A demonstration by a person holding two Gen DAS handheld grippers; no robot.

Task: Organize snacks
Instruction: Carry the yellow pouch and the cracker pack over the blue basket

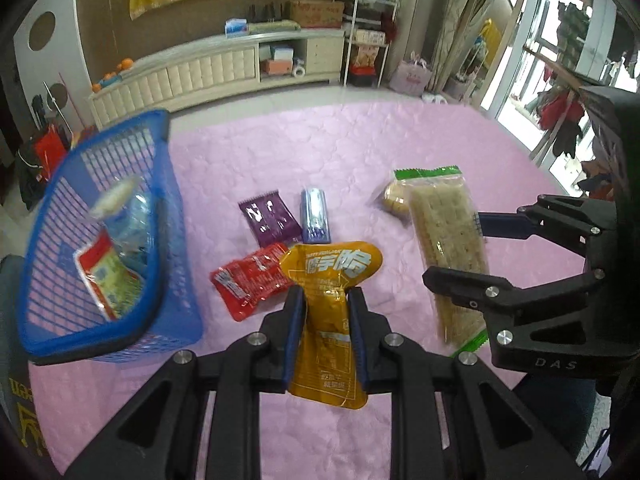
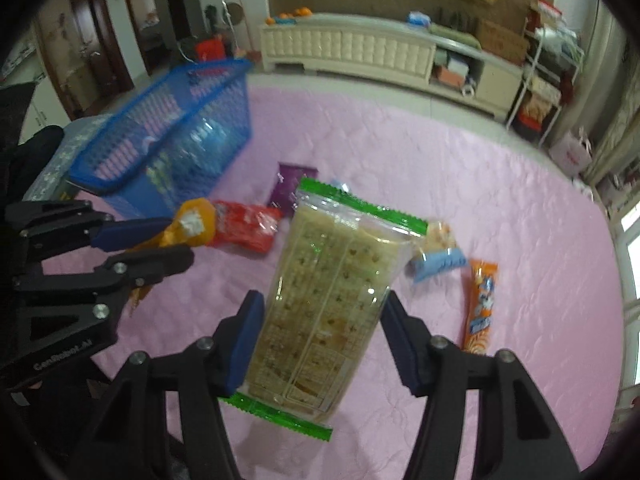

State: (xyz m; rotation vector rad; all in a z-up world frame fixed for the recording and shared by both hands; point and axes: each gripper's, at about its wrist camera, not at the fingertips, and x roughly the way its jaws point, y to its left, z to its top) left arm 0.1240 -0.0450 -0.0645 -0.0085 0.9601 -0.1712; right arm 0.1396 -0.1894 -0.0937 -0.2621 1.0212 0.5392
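My left gripper (image 1: 324, 300) is shut on a yellow snack pouch (image 1: 332, 272), pinched at its waist and held above the pink cloth. In the right wrist view this gripper (image 2: 178, 242) and the pouch (image 2: 196, 220) show at the left. My right gripper (image 2: 323, 300) is shut on a long clear cracker pack with green ends (image 2: 332, 280), lifted and tilted; its pads press both long sides. From the left wrist view the right gripper (image 1: 456, 252) and cracker pack (image 1: 444, 220) are at the right. A blue mesh basket (image 1: 100, 332) with several packets stands at the left.
On the pink cloth (image 1: 280, 148) lie a red packet (image 1: 244, 284), a purple packet (image 1: 268, 220), a violet packet (image 1: 315, 216) and a round biscuit pack (image 1: 394, 198). An orange stick (image 2: 480, 304) and a light blue packet (image 2: 438, 262) lie to the right.
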